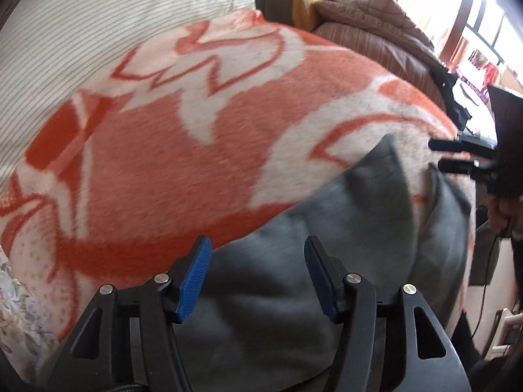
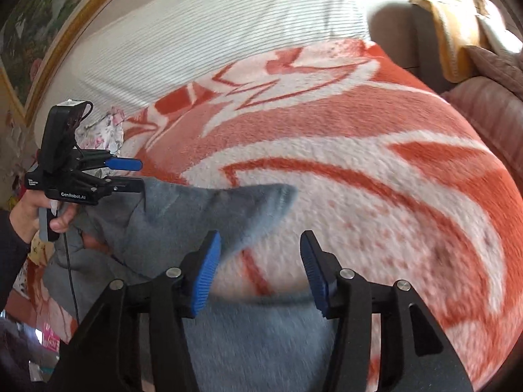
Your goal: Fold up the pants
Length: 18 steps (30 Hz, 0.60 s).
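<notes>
Grey pants [image 1: 327, 245] lie rumpled on an orange-and-white blanket [image 1: 163, 150] on the bed; they also show in the right wrist view [image 2: 183, 225]. My left gripper [image 1: 258, 277] is open above the pants, holding nothing. It appears in the right wrist view [image 2: 134, 174] at the left, open, just over a raised edge of the pants. My right gripper [image 2: 258, 271] is open above the pants' near edge, empty. It shows in the left wrist view [image 1: 439, 155] at the right, open, beside the pants' far end.
A striped white sheet [image 2: 228, 23] covers the far side of the bed. Brown quilted bedding [image 1: 376, 32] and a yellow blanket [image 2: 451, 32] lie beyond the blanket. A framed picture [image 2: 36, 19] hangs on the left wall. A bright window [image 1: 457, 9] is at the right.
</notes>
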Available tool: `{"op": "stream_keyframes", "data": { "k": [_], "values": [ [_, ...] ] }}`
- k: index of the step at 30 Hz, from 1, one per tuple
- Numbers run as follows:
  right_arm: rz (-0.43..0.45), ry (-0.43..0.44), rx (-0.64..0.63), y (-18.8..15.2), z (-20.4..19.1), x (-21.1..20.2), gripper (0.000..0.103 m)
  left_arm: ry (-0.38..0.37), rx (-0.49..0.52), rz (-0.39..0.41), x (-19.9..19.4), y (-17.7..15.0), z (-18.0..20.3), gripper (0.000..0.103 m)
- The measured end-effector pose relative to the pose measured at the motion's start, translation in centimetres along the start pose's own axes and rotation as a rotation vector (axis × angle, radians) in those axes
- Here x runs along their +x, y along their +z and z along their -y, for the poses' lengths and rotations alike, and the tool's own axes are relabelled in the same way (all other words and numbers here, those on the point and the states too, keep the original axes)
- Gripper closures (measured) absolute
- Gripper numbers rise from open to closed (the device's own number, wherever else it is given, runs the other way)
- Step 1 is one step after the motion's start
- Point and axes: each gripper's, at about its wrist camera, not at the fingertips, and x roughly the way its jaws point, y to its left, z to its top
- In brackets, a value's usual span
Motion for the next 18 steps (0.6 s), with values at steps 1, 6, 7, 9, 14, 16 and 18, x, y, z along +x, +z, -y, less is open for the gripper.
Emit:
{"op": "stream_keyframes", "data": {
  "k": [1,6,7,9,14,16,18],
  "values": [
    [-0.015,0.001,-0.014,0.6,-0.2,0.8,0.050,0.005,0.013,-0.015,0.1,-0.3,-1.0,0.043],
    [-0.077,0.004,-0.029,2.5,0.4,3.7,0.043,-0.013,0.086,-0.087,1.7,-1.3,-3.6,0.042],
    [-0.089,0.012,-0.022,2.9,0.7,4.3,0.043,-0.016,0.099,-0.100,2.2,-1.5,-4.0,0.042],
    [-0.099,0.031,-0.022,3.3,1.0,4.9,0.043,-0.028,0.129,-0.131,3.3,-1.9,-4.4,0.038],
    [-0.124,0.012,-0.069,4.1,0.4,6.7,0.047,-0.003,0.137,-0.156,5.9,-2.3,-5.6,0.029],
    [-0.128,-0.029,-0.101,4.1,0.2,7.1,0.076,-0.022,0.128,-0.140,5.8,-2.5,-5.7,0.039],
    [-0.131,-0.036,-0.100,4.2,0.2,7.0,0.085,-0.043,0.138,-0.137,5.2,-3.0,-5.4,0.063]
  ]
}}
